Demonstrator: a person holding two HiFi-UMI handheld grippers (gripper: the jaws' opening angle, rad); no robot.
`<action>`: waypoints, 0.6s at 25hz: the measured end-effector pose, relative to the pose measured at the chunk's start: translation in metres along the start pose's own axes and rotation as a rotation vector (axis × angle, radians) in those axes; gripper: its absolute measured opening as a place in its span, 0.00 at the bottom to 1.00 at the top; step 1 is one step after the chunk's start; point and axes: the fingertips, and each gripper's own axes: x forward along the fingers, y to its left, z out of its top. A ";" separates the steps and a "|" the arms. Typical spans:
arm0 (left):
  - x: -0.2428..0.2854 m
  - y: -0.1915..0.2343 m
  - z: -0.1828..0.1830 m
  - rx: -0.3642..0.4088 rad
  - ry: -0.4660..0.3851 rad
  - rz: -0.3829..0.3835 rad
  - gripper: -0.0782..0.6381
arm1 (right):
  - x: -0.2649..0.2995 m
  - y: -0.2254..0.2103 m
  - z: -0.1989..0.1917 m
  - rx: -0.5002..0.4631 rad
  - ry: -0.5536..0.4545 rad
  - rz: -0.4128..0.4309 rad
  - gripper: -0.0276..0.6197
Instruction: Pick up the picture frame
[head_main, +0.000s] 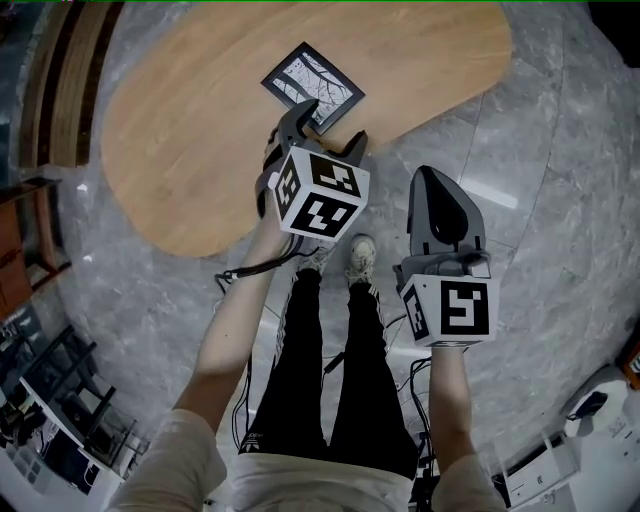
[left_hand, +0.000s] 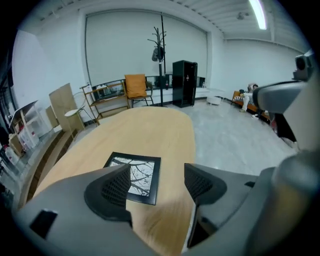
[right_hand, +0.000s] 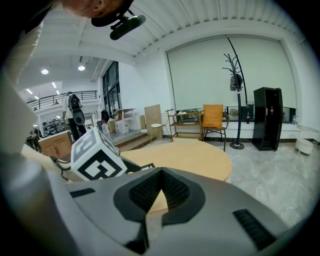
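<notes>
Head view is showing you the picture frame (head_main: 313, 87) lying flat on the oval wooden desk (head_main: 190, 140), just at twelve o'clock from your left claw (head_main: 325, 128). That claw is hanging over the desk's near edge with its jaws spread wide. In the left gripper view the frame (left_hand: 134, 177) is sitting beyond the gap toward eleven o'clock, clear of both pads. Your right claw (head_main: 432, 180) is hovering at three o'clock of the left one, off the desk and over the grey marble floor (head_main: 545, 190), with its jaws pressed together tip to tip.

The left jaw is covering the frame's left part, and in the right gripper view the left claw's marker cube (right_hand: 97, 155) is blocking nearly all of it.

Past the desk's far end, an orange chair (left_hand: 135, 87), a coat stand (left_hand: 160, 50) and a black cabinet (left_hand: 184, 82) are standing before a wide pale wall.
</notes>
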 end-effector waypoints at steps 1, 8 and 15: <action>0.007 0.000 -0.005 0.013 0.023 -0.008 0.55 | 0.000 -0.001 -0.003 0.005 0.005 -0.004 0.05; 0.045 -0.008 -0.040 0.017 0.169 -0.093 0.55 | 0.002 0.000 -0.019 0.026 0.037 -0.003 0.05; 0.060 -0.011 -0.046 0.017 0.228 -0.127 0.55 | 0.002 -0.005 -0.030 0.049 0.056 -0.012 0.05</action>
